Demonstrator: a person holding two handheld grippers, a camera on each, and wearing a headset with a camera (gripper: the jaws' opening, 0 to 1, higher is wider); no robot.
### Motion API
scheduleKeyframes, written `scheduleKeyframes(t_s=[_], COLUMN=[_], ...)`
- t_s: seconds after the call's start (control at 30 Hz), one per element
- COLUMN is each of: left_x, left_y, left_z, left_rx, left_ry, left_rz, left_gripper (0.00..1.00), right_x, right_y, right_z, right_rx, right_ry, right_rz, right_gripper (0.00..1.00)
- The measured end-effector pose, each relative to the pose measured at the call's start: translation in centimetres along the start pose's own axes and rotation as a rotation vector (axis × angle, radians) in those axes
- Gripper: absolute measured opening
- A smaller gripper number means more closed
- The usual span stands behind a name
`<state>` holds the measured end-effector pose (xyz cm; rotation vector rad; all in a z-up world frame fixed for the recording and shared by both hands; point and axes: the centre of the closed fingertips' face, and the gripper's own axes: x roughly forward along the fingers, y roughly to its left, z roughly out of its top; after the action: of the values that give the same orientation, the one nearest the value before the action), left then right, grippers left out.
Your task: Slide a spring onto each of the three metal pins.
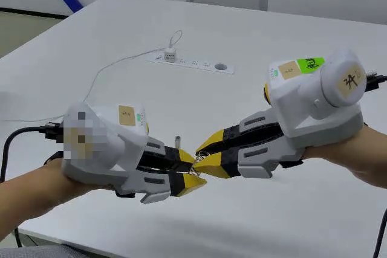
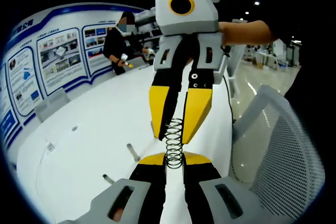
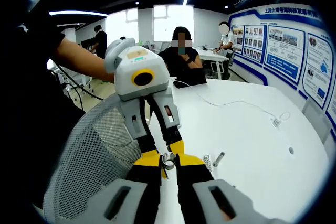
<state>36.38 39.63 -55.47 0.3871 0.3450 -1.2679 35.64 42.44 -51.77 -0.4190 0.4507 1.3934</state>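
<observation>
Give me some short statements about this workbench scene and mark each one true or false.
1. A spring is between the tips of the left gripper and the right gripper. True.
2. The table is black. False: it is white.
3. A power strip lies on the table beyond the grippers. True.
4. The second spring hangs on a pin. False: it lies on the table beside the pin.

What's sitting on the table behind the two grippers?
A metal pin stands just behind the left gripper; farther back lies a power strip with a white cable. Both it and the right gripper, pinching a spring, cover the table beneath them, so anything there is hidden.
</observation>
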Motion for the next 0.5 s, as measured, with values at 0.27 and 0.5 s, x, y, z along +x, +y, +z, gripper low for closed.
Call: scheduleKeyframes(t_s=[0.27, 0.5], left_x=[-0.6, -1.8], left_y=[1.3, 2.7], left_z=[-0.3, -1.5], left_rx=[-0.035, -0.107], left_ry=[-0.022, -0.025], left_rz=[0.053, 0.115], left_gripper=[0.23, 0.36], right_x=[-0.5, -1.6], right_y=[-1.1, -3.5], right_z=[0.4, 0.0], right_rx=[0.013, 0.047], right_ry=[-0.017, -0.023], right_rz=[-0.029, -0.088], right_gripper=[0.11, 0.11])
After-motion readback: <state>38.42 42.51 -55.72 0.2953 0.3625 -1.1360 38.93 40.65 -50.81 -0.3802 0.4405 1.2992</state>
